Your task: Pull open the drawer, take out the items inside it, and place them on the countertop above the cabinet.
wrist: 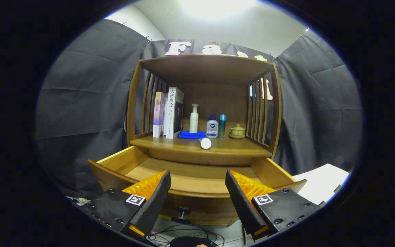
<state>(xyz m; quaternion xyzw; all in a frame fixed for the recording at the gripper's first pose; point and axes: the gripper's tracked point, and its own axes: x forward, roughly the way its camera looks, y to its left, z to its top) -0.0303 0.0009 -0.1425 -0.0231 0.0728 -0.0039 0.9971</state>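
Wooden drawer (197,178) of the brown slatted cabinet (204,103) is pulled out, open toward the camera. Visible floor of it looks bare; no item seen inside. White cylindrical tube (205,143) lies on its side on the table (238,146) above the drawer, right at the front edge.

Claw (197,197) is released: black ribbed fingers (156,199) spread wide, nothing between them, hovering over the drawer's front rail, touching nothing as far as I can tell.

Risks, as I judge them:
- Tube is round and on its side at the lip. Any bump to the cabinet or a push on the drawer could roll it off, back into the drawer or to the floor.
- Table is crowded at the back: two upright books (170,113), white pump bottle (194,118) on a folded blue cloth (192,135), small clear bottle with blue cap (212,126), slim teal bottle (222,126), small lidded ceramic cup (237,131). Reaching in for another placement could topple the tall ones.
- Drawer is well extended; leaning on the front could tip or overdraw it.

Hard to see:
- Near part of the drawer floor sits behind the front rail and the fingers, so something small could be left there.
- Dark round drawer knob (182,214) is partly cut by the rail's curve.
- Cables (183,233) on the floor below and a white sheet (321,183) beside the drawer's right corner are distorted, can't identify further.
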